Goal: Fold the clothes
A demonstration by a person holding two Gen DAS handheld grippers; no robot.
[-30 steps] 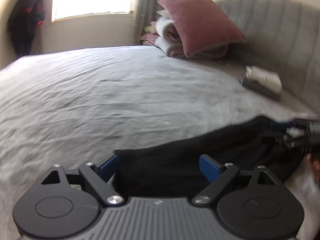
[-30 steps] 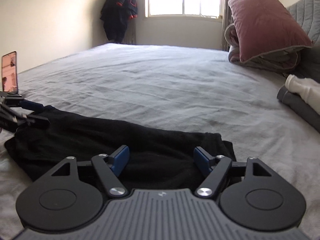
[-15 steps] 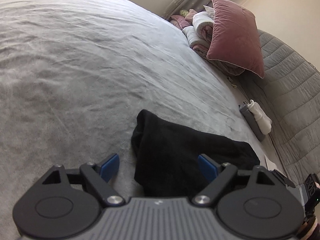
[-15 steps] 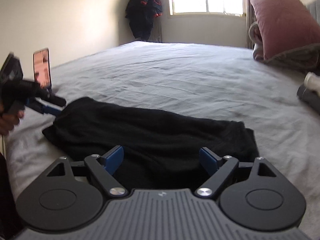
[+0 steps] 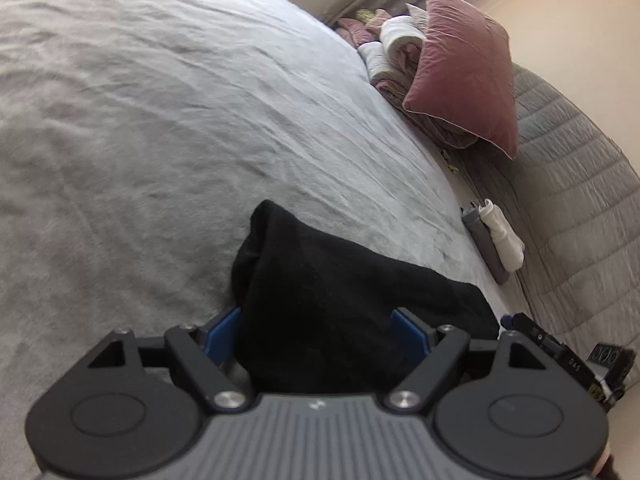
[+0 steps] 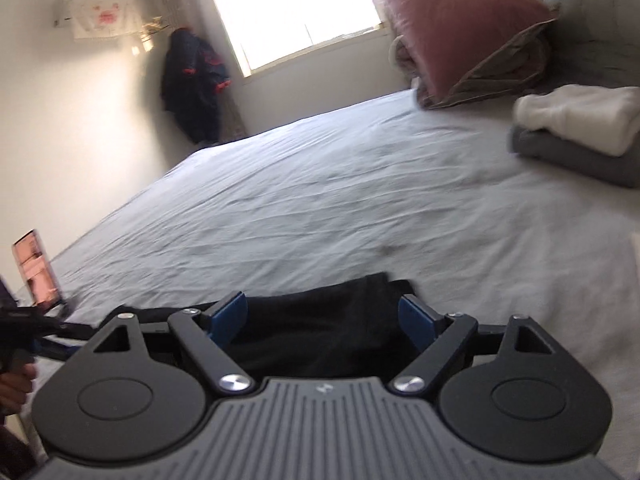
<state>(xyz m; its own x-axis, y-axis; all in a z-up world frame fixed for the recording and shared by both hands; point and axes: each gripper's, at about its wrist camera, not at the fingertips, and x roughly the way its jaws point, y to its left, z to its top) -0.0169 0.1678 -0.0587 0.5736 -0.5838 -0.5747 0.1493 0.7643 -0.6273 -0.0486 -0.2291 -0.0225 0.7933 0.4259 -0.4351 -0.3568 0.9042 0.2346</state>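
Left gripper (image 5: 318,330): we see its blue fingers (image 5: 221,334) spread wide, with the black garment (image 5: 340,300) lying between them; we cannot tell whether the pads touch the cloth, and they are not closed on it.
Right gripper (image 6: 324,318): its blue fingers (image 6: 228,314) are also spread wide, straddling one end of the black garment (image 6: 320,328) without pinching it.
Black garment: we find it bunched in a long strip on the grey bed sheet (image 5: 160,120), near the bed's edge, running from one gripper to the other.
Folded stack: a white folded item (image 6: 576,114) rests on a dark grey one (image 6: 576,160) on the bed, well apart from the garment.
Pillow: a pink pillow (image 5: 468,68) leans on rolled bedding by the grey quilted headboard (image 5: 580,200).
Room: we note a bright window (image 6: 296,12) and a dark jacket (image 6: 194,88) hanging in the corner.
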